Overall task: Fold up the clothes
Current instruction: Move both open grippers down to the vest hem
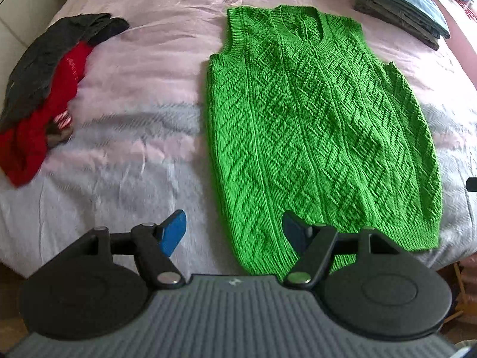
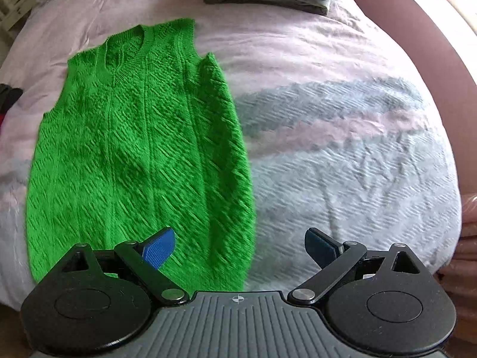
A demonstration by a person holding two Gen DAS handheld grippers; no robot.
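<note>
Left wrist view: both the left gripper (image 1: 234, 232) and right gripper (image 2: 240, 246) are held spread wide at the green knitted vest's (image 1: 313, 125) hem, gripping nothing.

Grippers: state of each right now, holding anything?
Left gripper: open, holding nothing, at the hem of the green knit vest.
Right gripper: open, holding nothing, over the vest's lower right edge.
</note>
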